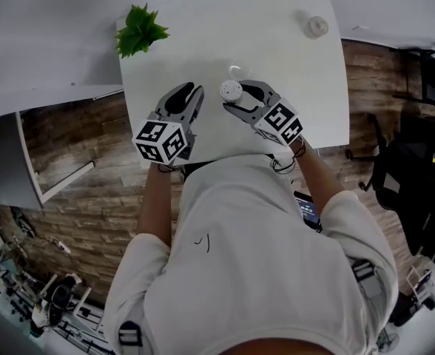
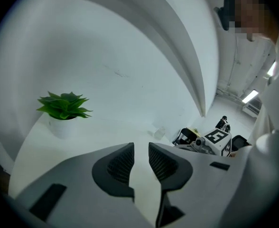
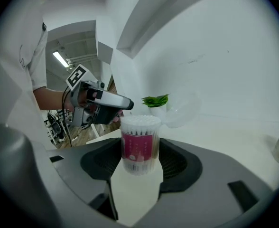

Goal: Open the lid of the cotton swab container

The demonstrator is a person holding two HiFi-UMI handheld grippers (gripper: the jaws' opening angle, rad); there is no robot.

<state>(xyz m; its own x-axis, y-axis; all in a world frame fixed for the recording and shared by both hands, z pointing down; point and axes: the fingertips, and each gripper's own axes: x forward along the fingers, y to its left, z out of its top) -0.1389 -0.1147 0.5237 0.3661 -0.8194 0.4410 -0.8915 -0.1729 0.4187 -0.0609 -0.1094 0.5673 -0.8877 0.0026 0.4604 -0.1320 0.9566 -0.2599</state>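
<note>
The cotton swab container [image 3: 140, 144] is a clear tub with a pink label, packed with white swabs. It stands upright between the pads of my right gripper [image 3: 138, 161], which is shut on it. Its clear lid [image 3: 182, 110] is tipped back behind the rim, so the swab tips show. In the head view the container [image 1: 231, 91] sits over the white table [image 1: 203, 35], between my right gripper's fingers [image 1: 258, 89]. My left gripper [image 1: 188, 95] hangs just left of it, apart from it. A narrow gap shows between the jaws of my left gripper [image 2: 141, 163], with nothing in it.
A small green plant [image 1: 139, 29] in a white pot stands at the table's far left corner. A small round jar [image 1: 316, 26] sits at the far right. The table's near edge runs just below both grippers. A dark chair [image 1: 417, 168] stands on the wood floor at right.
</note>
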